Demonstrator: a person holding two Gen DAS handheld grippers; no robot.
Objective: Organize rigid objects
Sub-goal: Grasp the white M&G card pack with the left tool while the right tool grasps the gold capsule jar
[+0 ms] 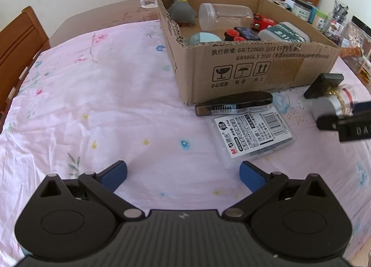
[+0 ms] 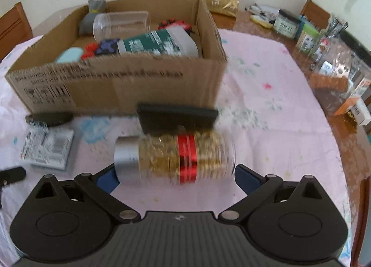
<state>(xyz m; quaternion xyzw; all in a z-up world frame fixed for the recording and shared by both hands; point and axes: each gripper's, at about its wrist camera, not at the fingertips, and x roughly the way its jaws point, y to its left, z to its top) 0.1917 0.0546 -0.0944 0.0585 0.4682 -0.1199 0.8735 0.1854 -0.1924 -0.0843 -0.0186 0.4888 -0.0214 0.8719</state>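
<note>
Pink cloth [image 1: 104, 95], blurred jar [image 2: 176, 158] between spread right tool [image 2: 177, 174], left tool [image 1: 183, 175] spread, empty.

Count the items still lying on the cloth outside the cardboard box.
4: correction tape against the box front, plastic refill case beside it, black block, glitter jar between the open right tongs.

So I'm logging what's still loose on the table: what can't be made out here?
- Jar: motion blur in the right wrist view hides its contents and label; the right claw is open around it.
- Black block: blurred, jar covers its base.
- Left wrist view: jar cut off by the right claw.
</note>
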